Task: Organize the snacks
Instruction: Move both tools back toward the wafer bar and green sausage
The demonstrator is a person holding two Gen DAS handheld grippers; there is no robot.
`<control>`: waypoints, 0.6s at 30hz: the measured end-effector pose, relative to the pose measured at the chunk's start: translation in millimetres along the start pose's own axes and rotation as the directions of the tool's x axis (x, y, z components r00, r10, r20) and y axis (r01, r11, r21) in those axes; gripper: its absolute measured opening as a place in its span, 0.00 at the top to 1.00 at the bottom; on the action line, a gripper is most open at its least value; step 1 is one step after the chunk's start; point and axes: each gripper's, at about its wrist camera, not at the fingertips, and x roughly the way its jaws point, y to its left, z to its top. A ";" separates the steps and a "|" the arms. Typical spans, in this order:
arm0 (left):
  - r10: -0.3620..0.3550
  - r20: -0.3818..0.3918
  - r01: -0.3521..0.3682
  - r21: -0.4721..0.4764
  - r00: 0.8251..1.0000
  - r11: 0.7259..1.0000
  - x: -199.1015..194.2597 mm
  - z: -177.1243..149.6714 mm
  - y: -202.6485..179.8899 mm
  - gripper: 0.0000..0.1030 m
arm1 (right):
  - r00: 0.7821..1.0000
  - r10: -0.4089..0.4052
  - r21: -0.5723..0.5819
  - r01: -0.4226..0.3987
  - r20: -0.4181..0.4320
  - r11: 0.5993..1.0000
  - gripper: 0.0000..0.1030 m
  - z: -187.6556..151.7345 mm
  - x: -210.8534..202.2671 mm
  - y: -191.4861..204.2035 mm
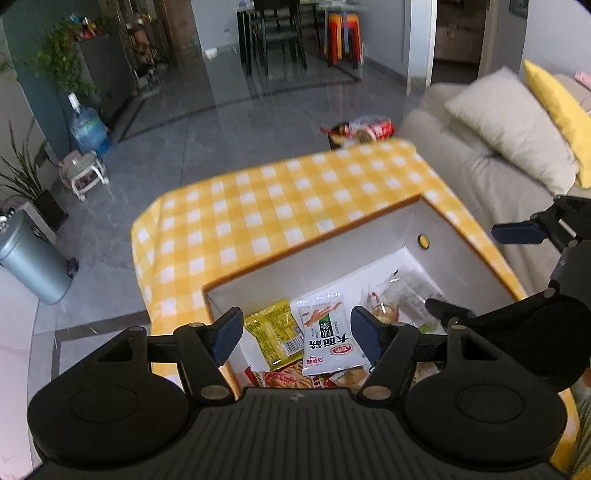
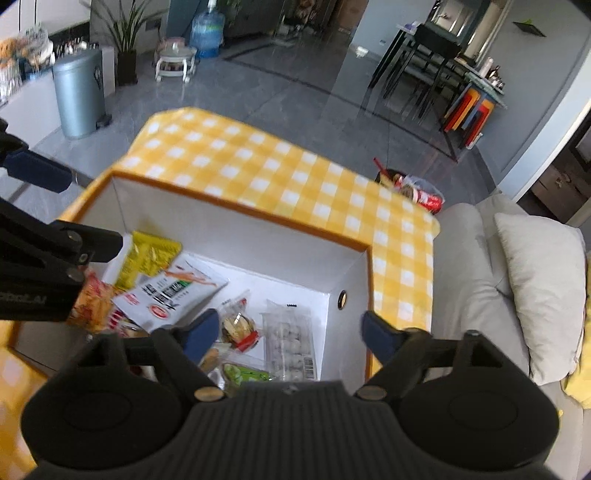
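Both grippers hang over a white box (image 2: 236, 229) w/ orange rim, sitting on a table under a yellow checked cloth (image 1: 258, 206). Left gripper (image 1: 297, 334) has its fingers spread, nothing between them; it's above the box's near-left part. Right gripper (image 2: 291, 334) is likewise spread wide and empty, over the near-right part, close to the right wall w/ its round hole (image 2: 342, 299).

Snacks all lie in the box: yellow packet (image 1: 273, 332) at left, white packet w/ red logo (image 1: 330, 338) just beside it and overlapping a red-orange chip bag (image 1: 288, 378) nearer in. Right side: clear wrapped pastry (image 2: 238, 325), clear tray of pale balls (image 2: 290, 341), green packet (image 2: 245, 374) near edge, partly hidden by the right gripper's body.

Around: beige sofa (image 2: 469, 266) w/ grey cushion (image 2: 543, 291) right of table, small bin full of wrappers (image 2: 413, 188) past the far corner, metal pedal bin (image 2: 79, 92) and water jug (image 2: 207, 31) far left.
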 end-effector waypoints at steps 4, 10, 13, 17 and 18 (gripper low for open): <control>0.010 0.061 -0.009 -0.019 0.998 1.000 -31.3 -11.2 -2.7 0.23 | 0.999 0.007 0.025 -0.008 0.036 1.000 0.19 -7.8 -29.5 4.3; -0.026 0.094 0.029 -0.029 0.995 0.999 -59.3 -40.1 -9.9 0.20 | 0.998 0.027 0.081 -0.032 0.059 0.996 0.18 -32.6 -61.1 14.9; -0.041 0.081 0.044 -0.032 0.996 0.999 -63.3 -57.5 -12.8 0.21 | 0.998 0.047 0.110 -0.052 0.052 0.993 0.18 -48.3 -69.7 21.3; -0.051 0.062 0.055 -0.062 0.997 0.997 -66.4 -82.1 -13.1 0.21 | 0.997 0.075 0.165 -0.079 0.031 0.983 0.18 -73.3 -75.7 29.1; -0.052 0.054 0.056 -0.070 0.997 0.996 -65.5 -87.6 -13.1 0.21 | 0.996 0.083 0.185 -0.086 0.025 0.979 0.18 -80.5 -76.3 30.7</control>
